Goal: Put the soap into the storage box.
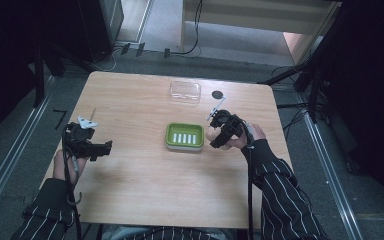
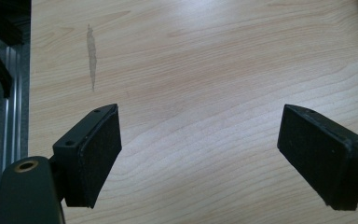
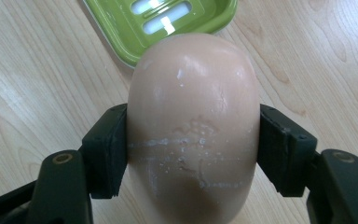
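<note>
Wooden table (image 1: 145, 190), pale grain, on a grey floor in a dark room. Green soap dish (image 1: 184, 135) near its centre; clear lid (image 1: 185, 91) by the far edge. Right gripper (image 3: 193, 149) clamps a peach soap bar (image 3: 193, 126) across its width, long axis toward the dish. Left gripper (image 2: 200, 154) spread wide, near the left edge.

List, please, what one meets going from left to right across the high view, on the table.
Left gripper, jaws open → green plastic soap dish → peach oval soap bar, clamped in the right gripper.
</note>
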Demonstrator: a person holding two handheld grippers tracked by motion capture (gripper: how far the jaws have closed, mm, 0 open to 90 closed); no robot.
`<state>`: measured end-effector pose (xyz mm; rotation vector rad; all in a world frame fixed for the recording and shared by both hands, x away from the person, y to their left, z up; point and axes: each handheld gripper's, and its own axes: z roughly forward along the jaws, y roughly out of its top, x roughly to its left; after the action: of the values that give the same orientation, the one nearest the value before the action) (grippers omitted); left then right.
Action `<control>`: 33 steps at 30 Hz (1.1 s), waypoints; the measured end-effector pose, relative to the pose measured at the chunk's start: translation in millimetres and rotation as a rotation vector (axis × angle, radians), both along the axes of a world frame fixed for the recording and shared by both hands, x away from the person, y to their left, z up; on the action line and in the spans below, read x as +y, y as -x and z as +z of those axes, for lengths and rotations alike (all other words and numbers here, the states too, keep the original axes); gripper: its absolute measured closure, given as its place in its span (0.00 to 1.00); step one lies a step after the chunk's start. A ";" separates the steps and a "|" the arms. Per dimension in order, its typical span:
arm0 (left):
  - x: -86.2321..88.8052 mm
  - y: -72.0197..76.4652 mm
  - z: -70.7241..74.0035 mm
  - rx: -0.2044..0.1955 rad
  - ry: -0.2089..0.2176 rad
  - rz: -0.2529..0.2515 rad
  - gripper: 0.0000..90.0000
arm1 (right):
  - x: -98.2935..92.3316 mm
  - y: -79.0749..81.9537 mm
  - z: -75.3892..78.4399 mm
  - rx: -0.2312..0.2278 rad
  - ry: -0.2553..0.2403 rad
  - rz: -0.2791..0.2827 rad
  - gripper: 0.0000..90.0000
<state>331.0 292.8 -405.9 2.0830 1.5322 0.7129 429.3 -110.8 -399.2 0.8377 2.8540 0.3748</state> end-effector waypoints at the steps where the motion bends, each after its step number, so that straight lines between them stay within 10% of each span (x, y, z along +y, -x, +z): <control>1: 0.0 0.0 0.0 0.000 -0.001 0.000 0.16 | 0.5 -0.3 0.0 -0.002 0.001 0.002 0.37; 33: 0.6 -0.2 -0.8 0.000 0.002 0.001 0.16 | 29.4 -14.0 4.1 -0.020 -0.003 0.080 0.37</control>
<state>331.2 293.5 -406.7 2.0809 1.5336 0.7107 443.2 -81.4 -395.1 0.7170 2.8753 0.3953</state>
